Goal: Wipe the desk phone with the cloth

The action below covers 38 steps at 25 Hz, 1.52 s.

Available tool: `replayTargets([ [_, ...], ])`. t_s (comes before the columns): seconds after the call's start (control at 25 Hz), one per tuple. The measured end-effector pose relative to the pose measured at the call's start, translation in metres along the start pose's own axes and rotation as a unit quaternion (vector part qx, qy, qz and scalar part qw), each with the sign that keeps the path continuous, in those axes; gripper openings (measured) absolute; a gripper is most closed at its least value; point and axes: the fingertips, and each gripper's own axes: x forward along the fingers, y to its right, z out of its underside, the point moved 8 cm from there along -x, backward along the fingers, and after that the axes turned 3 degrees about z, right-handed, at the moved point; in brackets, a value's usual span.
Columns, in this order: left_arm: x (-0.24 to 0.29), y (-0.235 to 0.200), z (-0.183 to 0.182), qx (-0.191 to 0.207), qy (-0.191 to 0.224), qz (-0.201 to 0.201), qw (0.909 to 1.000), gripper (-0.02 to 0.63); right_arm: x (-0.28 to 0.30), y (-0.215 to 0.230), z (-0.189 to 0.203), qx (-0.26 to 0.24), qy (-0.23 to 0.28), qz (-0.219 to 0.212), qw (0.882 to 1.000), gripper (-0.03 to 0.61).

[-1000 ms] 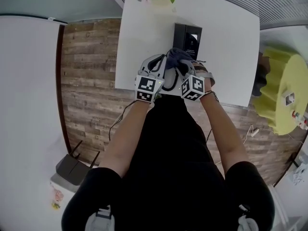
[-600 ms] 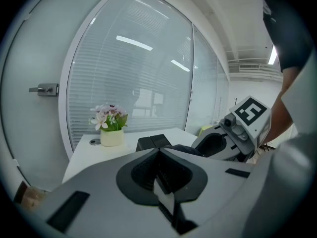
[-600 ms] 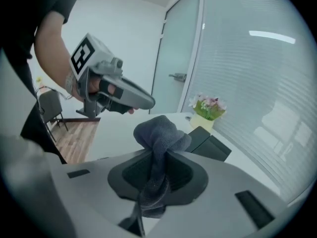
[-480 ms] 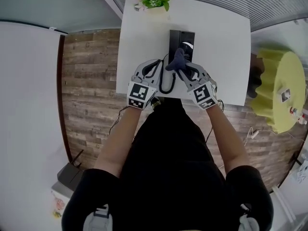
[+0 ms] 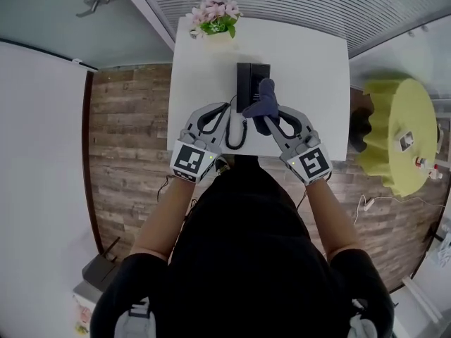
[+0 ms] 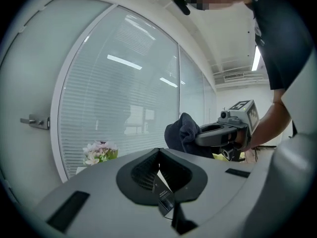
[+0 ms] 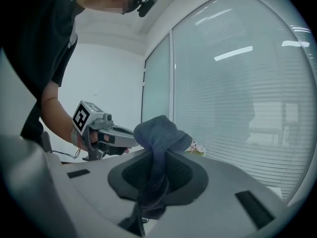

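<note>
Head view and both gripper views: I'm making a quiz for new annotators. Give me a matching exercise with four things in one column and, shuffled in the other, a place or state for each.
Things:
1. cloth
2. desk phone
3. flowers
4. left gripper

Places or states:
A. fingers together, nothing between them
B. far left corner of the white table
C. clamped in the right gripper
D. black, mid-table

Pairs: 1-C, 2-D, 3-B, 4-A
</note>
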Motion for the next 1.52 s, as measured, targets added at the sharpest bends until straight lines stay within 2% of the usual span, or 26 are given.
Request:
replayTargets([
  [0.2,-0.004,0.016,-0.041,0.014,0.048,0.019,0.9986,0.011,-0.018,0.003,-0.036,0.001,0.05,0.015,0.999,0.077],
  [0.36,-0.003,0.02,-0.06,0.011,0.065,0.027,0.9975,0.011,-0.024,0.007,-0.054,0.005,0.078,0.024,0.997,0.077],
  [0.6,-0.001,0.025,-0.084,0.022,0.08,0.038,0.9958,0.011,-0.028,0.011,-0.072,-0.007,0.093,0.037,0.995,0.077],
  [0.92,-0.001,0.034,-0.099,0.034,0.096,0.041,0.994,0.011,-0.033,0.012,-0.081,-0.001,0.104,0.037,0.994,0.078],
  [1.2,-0.004,0.037,-0.107,0.016,0.102,0.049,0.9935,0.011,-0.036,0.014,-0.085,0.004,0.106,0.034,0.994,0.078],
  [1.4,-0.005,0.038,-0.109,0.022,0.096,0.048,0.9939,0.011,-0.037,0.012,-0.09,0.001,0.109,0.031,0.994,0.078],
  [1.52,-0.006,0.04,-0.11,0.025,0.107,0.045,0.993,0.011,-0.039,0.011,-0.091,-0.002,0.108,0.032,0.994,0.078],
])
